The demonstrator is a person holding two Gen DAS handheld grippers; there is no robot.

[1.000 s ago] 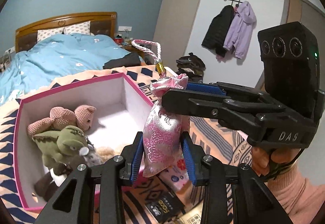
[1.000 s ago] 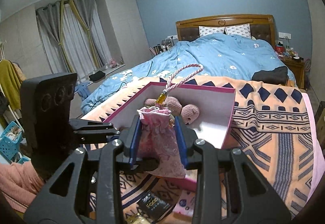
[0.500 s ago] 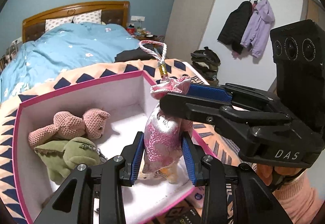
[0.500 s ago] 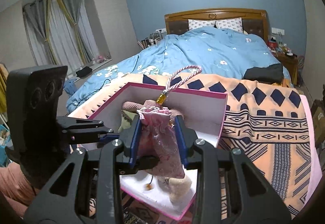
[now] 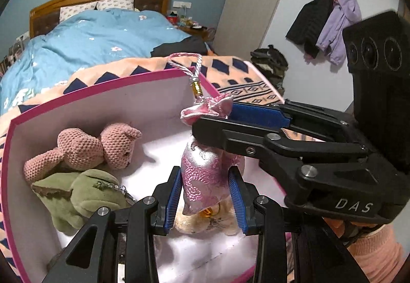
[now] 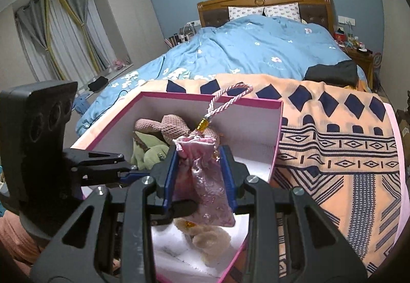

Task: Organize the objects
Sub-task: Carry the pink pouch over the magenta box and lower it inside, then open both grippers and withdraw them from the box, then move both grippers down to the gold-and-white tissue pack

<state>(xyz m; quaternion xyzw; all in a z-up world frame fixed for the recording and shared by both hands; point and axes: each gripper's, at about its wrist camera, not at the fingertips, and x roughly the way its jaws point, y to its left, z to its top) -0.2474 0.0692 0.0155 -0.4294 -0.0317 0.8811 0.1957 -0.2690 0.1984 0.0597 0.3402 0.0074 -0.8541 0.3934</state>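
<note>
You hold the pink pouch (image 5: 205,180) above the open pink box (image 5: 143,83); if one pair of jaws lets go before the other, it can swing by its cord loop (image 5: 184,62) or drop onto the cream plush toy (image 6: 210,239) under it. Your left gripper (image 5: 205,193) pinches the pouch's lower body. Your right gripper (image 6: 197,175) reaches across and pinches below its gathered neck, both tilted down into the box.
</note>
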